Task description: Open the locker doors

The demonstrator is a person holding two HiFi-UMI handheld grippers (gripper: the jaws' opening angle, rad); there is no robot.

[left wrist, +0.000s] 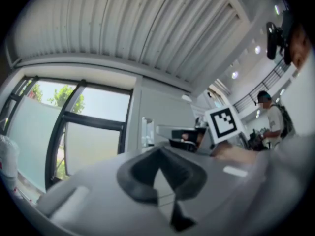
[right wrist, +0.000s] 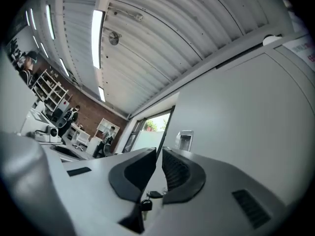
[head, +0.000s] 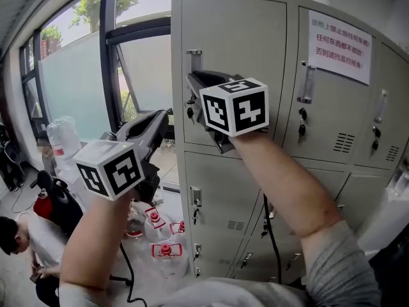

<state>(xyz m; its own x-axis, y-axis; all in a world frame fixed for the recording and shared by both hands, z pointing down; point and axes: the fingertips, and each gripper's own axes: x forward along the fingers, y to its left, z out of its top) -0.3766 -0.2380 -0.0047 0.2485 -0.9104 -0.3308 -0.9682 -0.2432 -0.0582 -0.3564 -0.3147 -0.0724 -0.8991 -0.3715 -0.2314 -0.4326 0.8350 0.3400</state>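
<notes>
The right gripper [head: 192, 80], jaws together and empty, is near the handle [head: 193, 59] of the top-left locker door [head: 243, 50] (every door in view is shut). The left gripper [head: 163, 119], jaws likewise closed on nothing, hangs lower left.

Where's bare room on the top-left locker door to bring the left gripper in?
Free: the plain door panel right of the handle, above the right gripper. Crowded: the strip with handle and key, where the right gripper points, and the floor left of the lockers, with bottles and a crouching person.
</notes>
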